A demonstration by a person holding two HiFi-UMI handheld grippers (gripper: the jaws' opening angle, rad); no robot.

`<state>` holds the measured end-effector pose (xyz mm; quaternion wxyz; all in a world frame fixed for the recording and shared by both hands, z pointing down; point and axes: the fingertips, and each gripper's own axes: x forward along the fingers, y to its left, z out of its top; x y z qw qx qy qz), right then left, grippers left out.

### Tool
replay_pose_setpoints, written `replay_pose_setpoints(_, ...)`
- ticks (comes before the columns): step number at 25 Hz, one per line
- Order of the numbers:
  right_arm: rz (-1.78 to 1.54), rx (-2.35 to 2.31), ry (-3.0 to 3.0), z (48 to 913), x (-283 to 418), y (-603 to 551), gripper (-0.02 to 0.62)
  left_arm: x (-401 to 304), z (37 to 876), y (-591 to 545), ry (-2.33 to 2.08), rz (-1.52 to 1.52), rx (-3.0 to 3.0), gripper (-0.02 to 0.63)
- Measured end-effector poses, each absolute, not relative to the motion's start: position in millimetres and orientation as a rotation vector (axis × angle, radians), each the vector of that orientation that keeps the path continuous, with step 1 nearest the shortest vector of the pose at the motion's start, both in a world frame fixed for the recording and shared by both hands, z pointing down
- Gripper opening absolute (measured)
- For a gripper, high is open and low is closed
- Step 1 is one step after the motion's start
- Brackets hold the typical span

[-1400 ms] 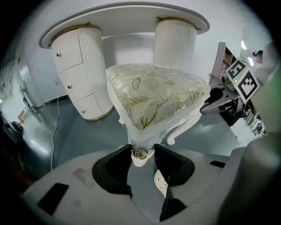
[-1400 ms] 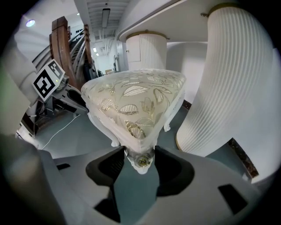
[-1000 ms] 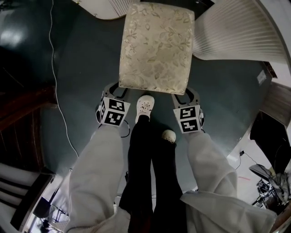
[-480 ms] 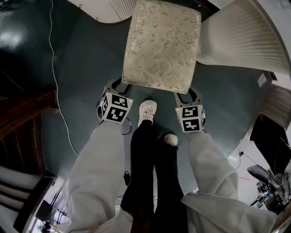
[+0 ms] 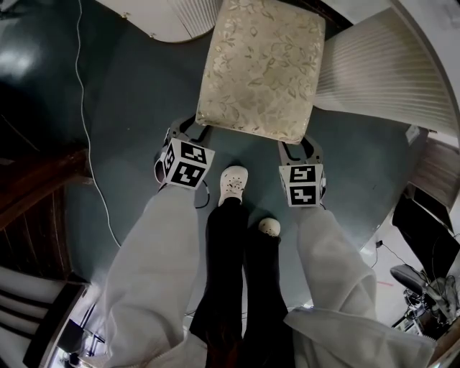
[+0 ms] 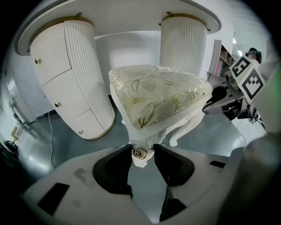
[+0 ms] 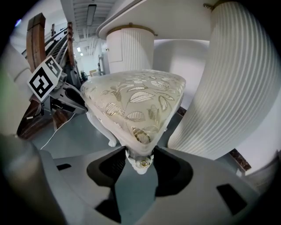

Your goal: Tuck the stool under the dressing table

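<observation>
The stool (image 5: 262, 68) has a cream floral cushion and white carved legs, and it stands on the dark floor between the two fluted white pedestals of the dressing table (image 5: 374, 72). My left gripper (image 5: 192, 129) is shut on the stool's near left corner (image 6: 139, 154), with the gold-trimmed corner knob between its pads. My right gripper (image 5: 300, 146) is shut on the near right corner (image 7: 141, 161) in the same way. In the left gripper view the table top (image 6: 131, 13) arches over the stool (image 6: 158, 96), and the far end of the seat lies beneath it.
A white cable (image 5: 90, 144) runs along the floor at the left, beside dark wooden furniture (image 5: 29, 187). The person's white shoes (image 5: 233, 183) stand just behind the stool. The right pedestal (image 7: 228, 88) is close to the stool's right side. Equipment clutters the lower right.
The head view has shifted a little. The stool and both grippers sit slightly farther from the white shoe than before. Both grips look unchanged.
</observation>
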<state>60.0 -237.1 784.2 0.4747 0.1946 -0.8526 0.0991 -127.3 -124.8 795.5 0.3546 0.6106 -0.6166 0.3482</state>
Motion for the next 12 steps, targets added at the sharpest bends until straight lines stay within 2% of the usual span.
replay_pose_setpoints(12, 0.266, 0.493, -2.106, 782.4, 63.4, -245.3, 0.258, -119.7, 797.2, -127.5, -1.657, 0.866, 1.546, 0.155)
